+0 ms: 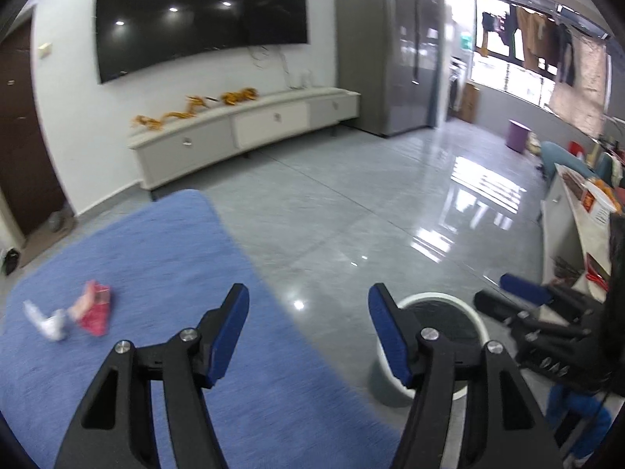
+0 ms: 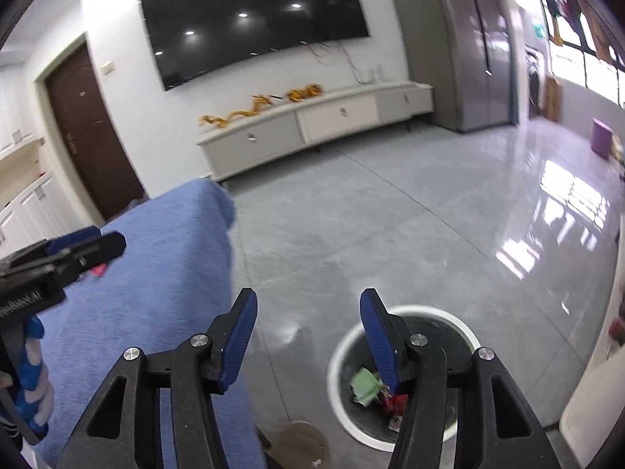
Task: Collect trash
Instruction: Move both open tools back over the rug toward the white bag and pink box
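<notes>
A red wrapper (image 1: 95, 308) and a crumpled white tissue (image 1: 49, 322) lie on the blue cloth surface (image 1: 156, 258) at the left of the left wrist view. My left gripper (image 1: 308, 330) is open and empty, to their right. A white-rimmed trash bin (image 2: 340, 351) stands on the floor; green paper (image 2: 365, 385) and red wrappers (image 2: 394, 400) lie inside it. My right gripper (image 2: 308, 338) is open and empty, above the bin's left edge. The bin (image 1: 441, 299) also shows in the left wrist view, with the right gripper (image 1: 523, 293) beside it. The left gripper (image 2: 78, 250) shows at the left of the right wrist view.
A long white TV cabinet (image 2: 312, 125) stands against the far wall under a large TV (image 2: 254, 19). A grey wardrobe (image 1: 390, 47), a purple stool (image 1: 519, 135) and a brown door (image 2: 93, 136) are around the glossy tiled floor. A cluttered white table (image 1: 574, 211) is at the right.
</notes>
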Motion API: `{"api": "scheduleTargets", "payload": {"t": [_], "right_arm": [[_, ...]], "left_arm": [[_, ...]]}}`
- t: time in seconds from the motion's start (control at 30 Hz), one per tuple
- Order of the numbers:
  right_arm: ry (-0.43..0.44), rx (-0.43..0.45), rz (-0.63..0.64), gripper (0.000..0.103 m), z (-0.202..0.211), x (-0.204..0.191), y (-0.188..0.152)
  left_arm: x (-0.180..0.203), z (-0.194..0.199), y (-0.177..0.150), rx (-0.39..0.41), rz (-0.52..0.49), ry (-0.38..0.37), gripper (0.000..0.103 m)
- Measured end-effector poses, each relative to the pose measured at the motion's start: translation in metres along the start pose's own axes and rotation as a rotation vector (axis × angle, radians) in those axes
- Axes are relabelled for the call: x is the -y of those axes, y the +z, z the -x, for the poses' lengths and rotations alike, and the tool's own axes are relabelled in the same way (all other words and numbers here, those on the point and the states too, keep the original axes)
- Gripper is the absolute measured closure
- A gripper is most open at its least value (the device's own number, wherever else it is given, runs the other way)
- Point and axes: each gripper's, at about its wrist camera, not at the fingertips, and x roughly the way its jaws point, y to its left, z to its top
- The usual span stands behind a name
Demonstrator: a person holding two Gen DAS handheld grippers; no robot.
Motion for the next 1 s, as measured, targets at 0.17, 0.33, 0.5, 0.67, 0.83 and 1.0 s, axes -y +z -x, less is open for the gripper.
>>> {"api": "scheduleTargets", "payload": {"t": [0.17,0.33,0.5,0.67,0.83,1.0], "right_arm": [[0.048,0.024,0.075,0.049,0.009,-0.042,0.007],[0.079,0.031,0.133,0.048,0.011,-0.076,0.006],[0.087,0.029,0.169,0.047,0.016,-0.094,0.001],[0.084,0.038,0.198,0.047,0.027,-0.102,-0.001],[0.088,0.044,0.212,0.045,0.033,-0.113,-0.003],[0.108,0.047,0.232,0.044,0.037,-0.126,-0.009]], "left_arm": [[-0.04,0.029,-0.016,0.024,0.067,0.064,0.041],[-0.066,0.052,-0.028,0.051,0.116,0.089,0.041],[-0.072,0.069,-0.036,0.07,0.126,0.093,0.041],[-0.073,0.08,-0.04,0.081,0.127,0.093,0.041],[-0.081,0.094,-0.05,0.085,0.155,0.128,0.038],[-0.094,0.109,-0.06,0.107,0.18,0.178,0.031]]}}
